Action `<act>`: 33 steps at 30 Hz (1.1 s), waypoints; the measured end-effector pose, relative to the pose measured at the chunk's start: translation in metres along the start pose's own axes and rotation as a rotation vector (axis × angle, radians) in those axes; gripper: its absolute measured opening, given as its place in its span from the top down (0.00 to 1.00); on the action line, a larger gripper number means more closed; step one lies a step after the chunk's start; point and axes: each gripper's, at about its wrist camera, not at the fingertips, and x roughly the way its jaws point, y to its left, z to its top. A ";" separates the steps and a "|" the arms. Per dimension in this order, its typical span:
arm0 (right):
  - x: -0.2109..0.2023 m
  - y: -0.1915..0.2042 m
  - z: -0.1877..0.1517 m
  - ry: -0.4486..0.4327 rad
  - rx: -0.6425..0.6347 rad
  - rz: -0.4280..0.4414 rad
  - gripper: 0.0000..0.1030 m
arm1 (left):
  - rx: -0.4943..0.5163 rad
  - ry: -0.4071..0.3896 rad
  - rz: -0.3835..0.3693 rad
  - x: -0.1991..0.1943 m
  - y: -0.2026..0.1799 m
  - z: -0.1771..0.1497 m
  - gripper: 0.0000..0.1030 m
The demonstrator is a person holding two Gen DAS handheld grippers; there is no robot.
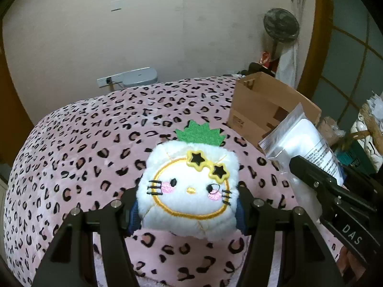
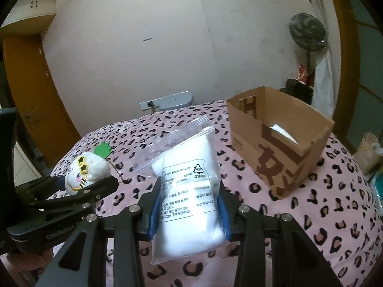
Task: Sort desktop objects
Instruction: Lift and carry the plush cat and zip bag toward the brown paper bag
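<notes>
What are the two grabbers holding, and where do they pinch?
The left gripper squeezes the white plush toy by its sides. The right gripper pinches the clear bag of white stuff across its middle.

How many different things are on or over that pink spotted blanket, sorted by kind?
Soft toys: 1, the white plush toy, held in the left gripper
Plastic bags: 1, the bag of white stuffing, held in the right gripper
Cardboard boxes: 1, the open box standing on the blanket
Total: 3

cardboard box (image 2: 282, 148) interior mostly hidden, bag label (image 2: 185, 191) print blurred, fan (image 2: 307, 33) blurred
</notes>
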 end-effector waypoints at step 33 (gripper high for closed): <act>-0.009 -0.081 -0.002 0.015 0.109 -0.153 0.61 | 0.155 0.049 -0.137 0.054 -0.088 0.027 0.41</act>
